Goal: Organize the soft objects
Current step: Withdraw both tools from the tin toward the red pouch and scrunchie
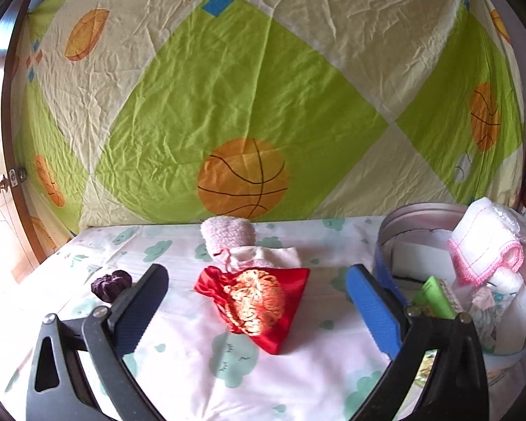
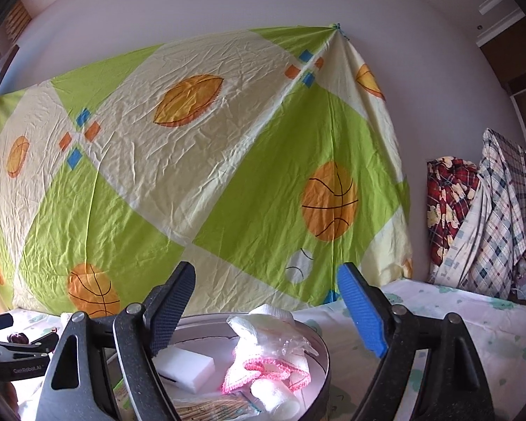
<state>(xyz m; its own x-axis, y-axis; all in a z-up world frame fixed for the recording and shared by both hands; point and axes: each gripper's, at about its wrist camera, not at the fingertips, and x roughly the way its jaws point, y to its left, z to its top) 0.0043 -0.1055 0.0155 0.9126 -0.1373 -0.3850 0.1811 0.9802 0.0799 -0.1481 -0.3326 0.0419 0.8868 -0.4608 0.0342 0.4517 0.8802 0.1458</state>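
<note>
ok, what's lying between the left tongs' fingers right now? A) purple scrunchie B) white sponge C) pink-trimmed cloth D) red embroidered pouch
D: the red embroidered pouch lies on the bed sheet between the open left tongs, untouched; the purple scrunchie sits outside them.

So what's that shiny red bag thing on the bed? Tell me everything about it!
The red pouch looks like shiny satin with a gold embroidered pattern on its front. Its neck is gathered into a ruffle at the left, so it appears closed. It lies flat on the cloud-print sheet, its far edge against a pale pink cloth. It sits between the fingers of the open left hand-held gripper, which do not touch it.
</note>
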